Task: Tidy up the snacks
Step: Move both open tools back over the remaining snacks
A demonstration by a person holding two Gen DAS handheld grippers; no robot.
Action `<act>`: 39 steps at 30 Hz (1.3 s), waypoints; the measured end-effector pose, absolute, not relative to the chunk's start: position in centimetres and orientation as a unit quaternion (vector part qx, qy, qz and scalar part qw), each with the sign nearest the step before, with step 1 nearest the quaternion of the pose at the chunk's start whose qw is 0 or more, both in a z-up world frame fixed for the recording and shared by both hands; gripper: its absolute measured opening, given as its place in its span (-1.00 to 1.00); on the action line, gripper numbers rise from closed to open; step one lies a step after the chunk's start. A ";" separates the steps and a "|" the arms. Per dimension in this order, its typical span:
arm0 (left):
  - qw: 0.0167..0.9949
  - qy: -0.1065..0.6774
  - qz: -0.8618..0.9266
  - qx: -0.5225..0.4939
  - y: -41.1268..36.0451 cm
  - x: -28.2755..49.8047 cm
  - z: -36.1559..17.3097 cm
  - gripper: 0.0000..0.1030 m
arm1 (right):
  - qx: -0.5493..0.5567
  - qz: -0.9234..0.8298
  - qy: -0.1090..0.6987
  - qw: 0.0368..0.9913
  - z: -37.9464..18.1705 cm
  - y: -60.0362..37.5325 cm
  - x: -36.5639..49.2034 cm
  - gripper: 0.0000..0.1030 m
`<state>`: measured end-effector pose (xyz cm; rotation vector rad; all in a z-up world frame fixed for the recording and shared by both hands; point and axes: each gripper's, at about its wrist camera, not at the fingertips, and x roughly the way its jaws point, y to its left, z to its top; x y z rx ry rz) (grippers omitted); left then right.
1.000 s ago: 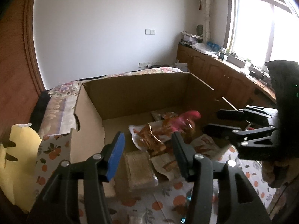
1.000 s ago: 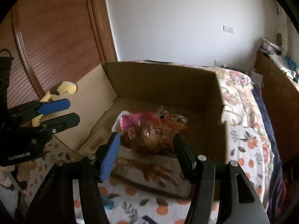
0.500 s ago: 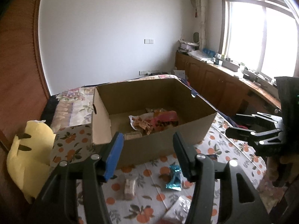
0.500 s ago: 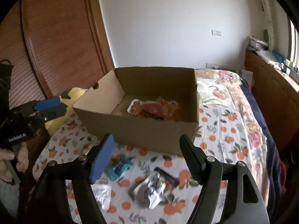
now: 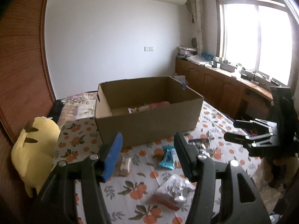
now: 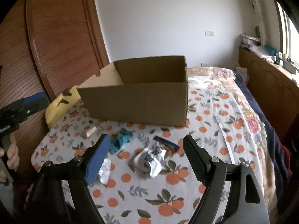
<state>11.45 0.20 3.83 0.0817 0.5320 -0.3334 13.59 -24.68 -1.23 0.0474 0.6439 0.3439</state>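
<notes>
Right now both grippers hang above the bed with their fingers spread wide and nothing between them: the left gripper (image 5: 147,154) and the right gripper (image 6: 145,154) each carry one ribbed blue pad and one black ribbed pad on matte black plastic arms.

Ahead of them a cardboard box (image 5: 149,125) sits on a thin cloth (image 6: 186,183) printed with oranges and green leaves. The box is plain brown corrugated board, rectangular, open at the top, with a notch cut in its left wall. Inside, only the tops of some snacks show over the near wall in the left wrist view, one pink wrapper (image 5: 158,104) and a paler one beside it.

Other snacks lie loose on the cloth in front of the box, well apart from it. A crinkled teal foil packet (image 6: 120,140) is twisted in the middle. Just beside it to the left lies a small pale bar in clear wrap (image 6: 89,130). A crumpled silver-white bag (image 6: 149,158) lies between the right gripper's fingers in that view, touching a flat dark blue packet (image 6: 166,142) behind it. A shiny silver packet (image 6: 104,169) sits by the blue pad.

A soft yellow plush toy (image 5: 33,149) leans at the cloth's left edge against the wooden wardrobe (image 6: 56,46).
</notes>
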 end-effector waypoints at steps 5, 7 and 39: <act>0.948 0.262 -0.177 0.040 -0.5 10.4 1.6 0.13 | 0.018 0.164 0.319 0.933 -3.7 -24.8 13.4 0.62; 0.943 0.270 -0.191 0.037 -1.0 10.2 0.6 0.14 | 0.016 0.171 0.325 0.930 -4.9 -24.7 13.5 0.63; 0.871 0.404 -0.232 0.158 -6.3 12.5 -9.2 0.16 | 0.010 0.163 0.359 0.919 -9.3 -24.5 17.2 0.67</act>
